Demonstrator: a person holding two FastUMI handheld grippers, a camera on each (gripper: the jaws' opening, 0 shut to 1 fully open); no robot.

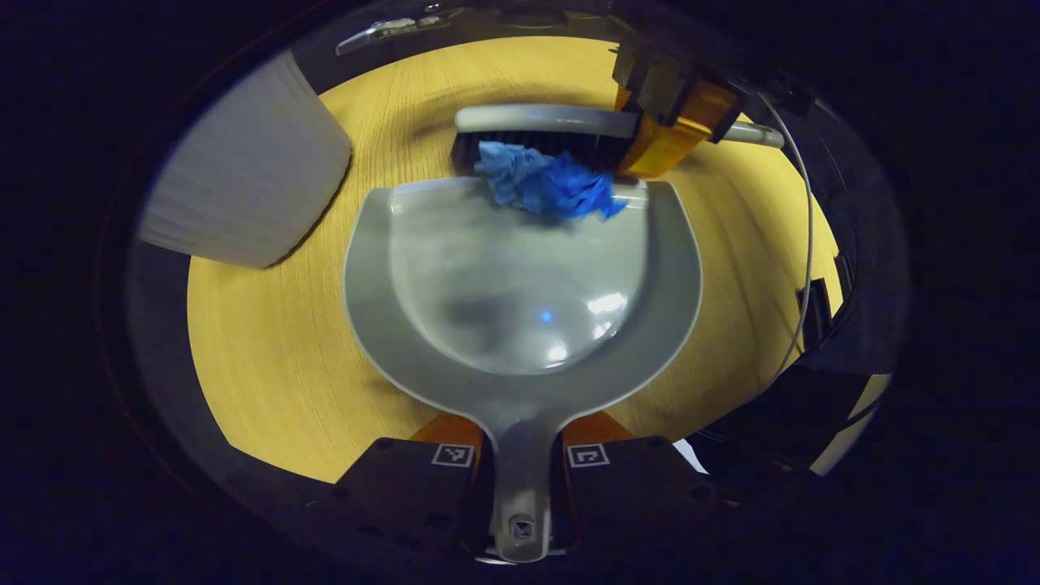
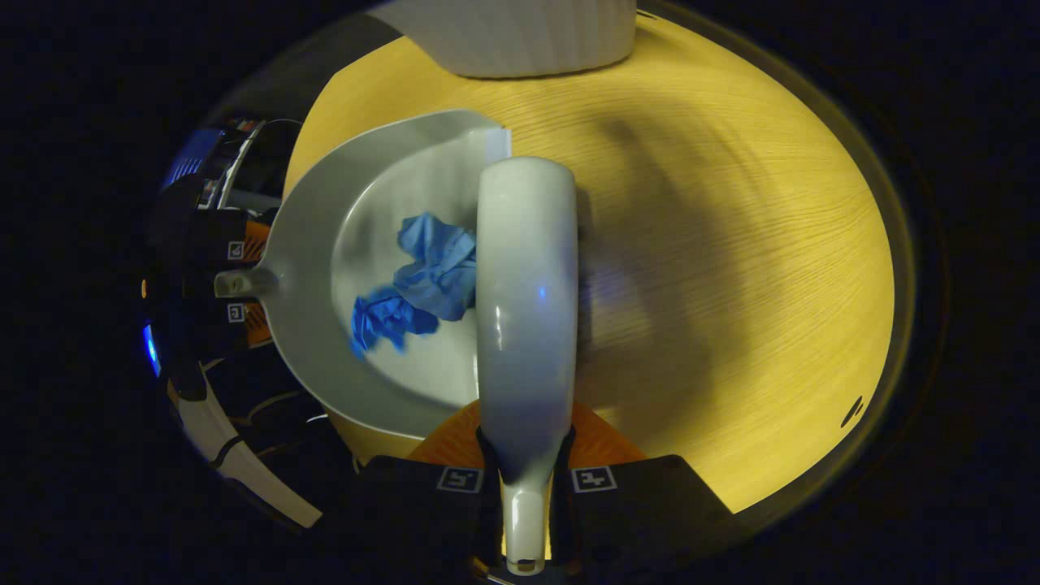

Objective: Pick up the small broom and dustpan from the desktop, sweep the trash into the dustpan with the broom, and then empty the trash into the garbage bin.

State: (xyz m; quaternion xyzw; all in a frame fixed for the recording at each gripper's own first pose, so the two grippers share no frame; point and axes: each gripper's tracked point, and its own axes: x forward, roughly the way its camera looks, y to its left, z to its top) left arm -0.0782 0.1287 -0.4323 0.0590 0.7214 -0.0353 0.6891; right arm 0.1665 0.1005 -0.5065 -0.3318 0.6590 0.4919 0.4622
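The left gripper (image 1: 520, 463) is clamping the dustpan (image 1: 520, 325) by its handle at the bottom centre of the left gripper view, both fingers pressing on it, and the pan is lying flat on the desk (image 1: 268, 366) with its lip toward the top of the frame. The right gripper (image 2: 528, 479) is likewise clenched on the broom (image 2: 526, 284) handle, low in the right gripper view, with the broom head lying along the pan's open edge. The trash (image 1: 548, 183), a crumpled blue wad, is sitting right at the lip in the left gripper view, half on the pan and touching the bristles (it looks light and springy to me). The risk I am seeing is the wad rolling back off the lip if the broom is lifting away too soon, or skidding out when the pan is tilting for the carry. The bin (image 1: 244, 162) is standing near, at upper left of that view, so a careless swing could be knocking it.
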